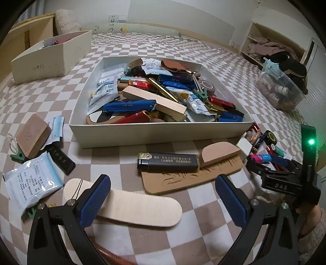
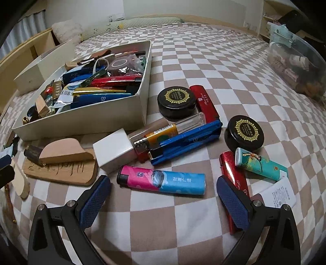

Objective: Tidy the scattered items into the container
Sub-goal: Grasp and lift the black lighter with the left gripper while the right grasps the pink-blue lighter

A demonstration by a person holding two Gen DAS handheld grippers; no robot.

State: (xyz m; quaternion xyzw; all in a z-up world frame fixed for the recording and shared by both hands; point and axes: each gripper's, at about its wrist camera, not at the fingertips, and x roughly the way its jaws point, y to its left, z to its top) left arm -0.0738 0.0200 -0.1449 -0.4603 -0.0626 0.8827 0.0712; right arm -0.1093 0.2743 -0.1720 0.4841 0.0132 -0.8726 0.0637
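Both grippers hold their jaws spread wide, gripping nothing. Left gripper (image 1: 163, 195) hovers over a pale wooden slat (image 1: 130, 208); right gripper (image 2: 163, 195) over a pink-and-blue lighter (image 2: 161, 180). Beyond, a black lighter (image 1: 168, 162) lies near the white box (image 1: 142, 132), which is full of lighters and packets.

Brown-and-white checked bedspread (image 1: 203, 51) covers the whole surface. Far side: plain pale wall (image 1: 183, 12) w/ white switch plate (image 1: 117, 18) and padded cream headboard strip (image 1: 142, 27). Far left, light-wood shelf unit (image 1: 30, 28); far right, open wooden cubby (image 1: 271, 40) stuffed w/ clothes. Dim, warm indoor light.
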